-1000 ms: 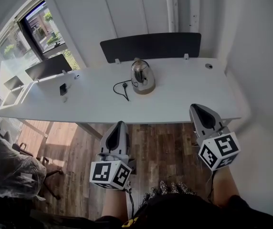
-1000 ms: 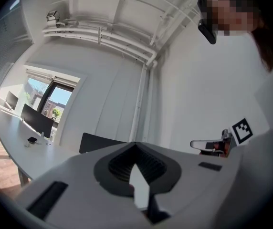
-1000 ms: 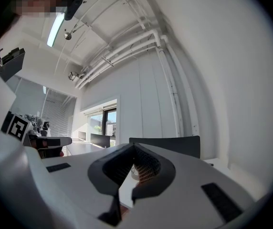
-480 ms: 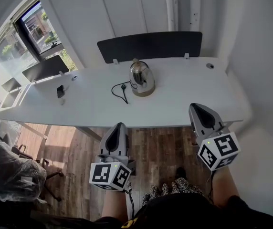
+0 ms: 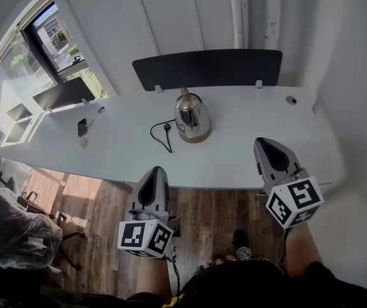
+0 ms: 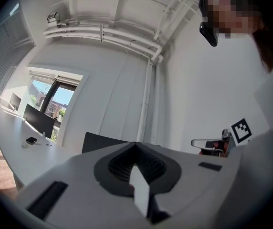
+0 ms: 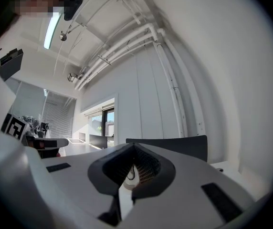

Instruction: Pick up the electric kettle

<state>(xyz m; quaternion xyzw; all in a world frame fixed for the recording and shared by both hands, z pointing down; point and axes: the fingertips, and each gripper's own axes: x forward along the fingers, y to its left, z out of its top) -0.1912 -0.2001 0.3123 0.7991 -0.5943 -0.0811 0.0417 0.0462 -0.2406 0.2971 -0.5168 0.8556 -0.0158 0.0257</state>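
- The white bench (image 5: 260, 140) runs across the head view, mostly bare, with its near edge just ahead of both tools.
- A wooden floor (image 5: 215, 210) shows below that edge.
- A dark divider panel (image 5: 209, 68) stands upright along the back edge of the bench, against the white wall.
- A second bench (image 5: 23, 124) with its own dark panel sits to the left, beside the window.
- The left tool (image 5: 156, 172) is held over the floor, with its tip just short of the bench's near edge. Its jaws are clenched together on nothing (its own view shows the two tips meeting).
- The right tool (image 5: 265, 144) is held further forward, so its tip overlaps the near edge of the bench in the head view. Its jaws are likewise clenched and empty.
- The electric kettle (image 5: 192, 114) is shiny steel and stands upright on its base towards the back of the bench, near its middle and just in front of the divider panel. It is well apart from both tools and sits between their lines in the head view. A slice of it shows through the opening behind the jaws in the right gripper view.
- A black cord (image 5: 163, 133) runs left from the kettle's base and lies curved on the bench, ending in a plug.
- A small dark object (image 5: 81, 127), too small to identify, lies far to the left on the bench.
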